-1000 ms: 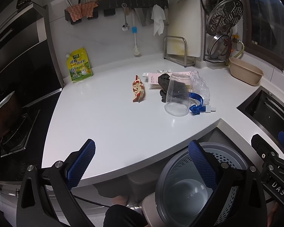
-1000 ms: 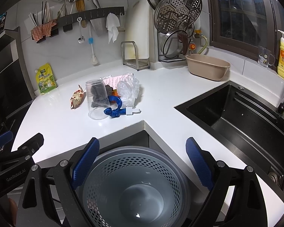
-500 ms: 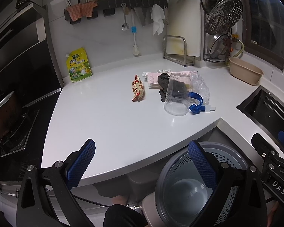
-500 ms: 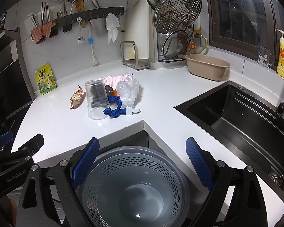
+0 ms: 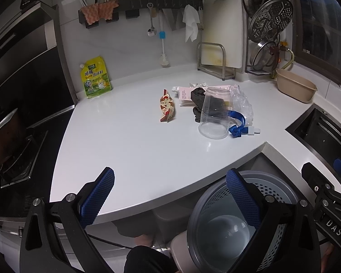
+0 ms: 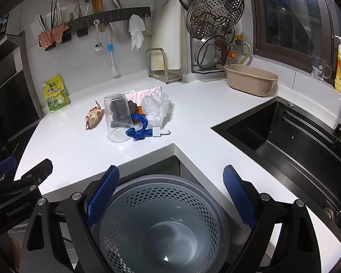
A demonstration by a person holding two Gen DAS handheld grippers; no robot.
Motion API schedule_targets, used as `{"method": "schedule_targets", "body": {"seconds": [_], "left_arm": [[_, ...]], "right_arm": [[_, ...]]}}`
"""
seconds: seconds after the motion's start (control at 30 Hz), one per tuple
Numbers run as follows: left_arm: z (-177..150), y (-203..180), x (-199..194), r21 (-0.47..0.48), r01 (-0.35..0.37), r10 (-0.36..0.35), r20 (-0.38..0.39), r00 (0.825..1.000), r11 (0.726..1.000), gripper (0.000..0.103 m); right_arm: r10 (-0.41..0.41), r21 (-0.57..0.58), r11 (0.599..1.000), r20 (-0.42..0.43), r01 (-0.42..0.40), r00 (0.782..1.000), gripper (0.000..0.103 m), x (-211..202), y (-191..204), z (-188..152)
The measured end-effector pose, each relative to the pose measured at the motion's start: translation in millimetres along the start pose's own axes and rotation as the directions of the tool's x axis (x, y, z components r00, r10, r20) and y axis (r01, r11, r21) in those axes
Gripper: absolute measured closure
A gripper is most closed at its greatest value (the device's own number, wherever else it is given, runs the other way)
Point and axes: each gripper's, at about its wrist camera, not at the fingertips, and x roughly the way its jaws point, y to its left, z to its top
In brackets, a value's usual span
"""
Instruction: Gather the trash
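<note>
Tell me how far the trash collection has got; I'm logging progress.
Nothing looks done: the grey bin appears empty. Nothing is in hand: the left gripper and right gripper are open. Left on the counter: snack wrapper, clear cup, plastic bag, blue strap.

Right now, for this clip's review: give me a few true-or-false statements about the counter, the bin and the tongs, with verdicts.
1. The clear plastic cup stands mouth-down on the counter. True.
2. The grey bin already holds trash. False: it looks empty.
3. Both the left tongs and right tongs are open and hold nothing. True.
4. The snack wrapper lies in the sink. False: it lies on the counter, left of the cup.
</note>
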Motion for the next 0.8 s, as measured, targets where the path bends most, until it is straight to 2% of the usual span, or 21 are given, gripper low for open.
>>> {"method": "schedule_targets", "body": {"seconds": [0.2, 0.43, 0.8], "left_arm": [[-1, 5, 7, -0.018, -0.016, 0.017, 0.001, 1.000, 1.000, 0.006], [4, 14, 35, -0.043, -0.039, 0.038, -0.017, 0.999, 0.998, 0.006], [38, 8, 79, -0.070, -0.029, 0.030, 0.024, 0.999, 0.997, 0.006]], "right_arm": [[0.016, 0.003, 1.000, -0.012, -0.016, 1.000, 0.015, 11, -3, -4], [0.040, 0.015, 0.999, -0.040, -0.040, 0.998, 0.015, 42, -13, -4], [0.065, -0.008, 0.998, -0.048, -0.066, 0.997, 0.015, 111, -13, 52]]}}
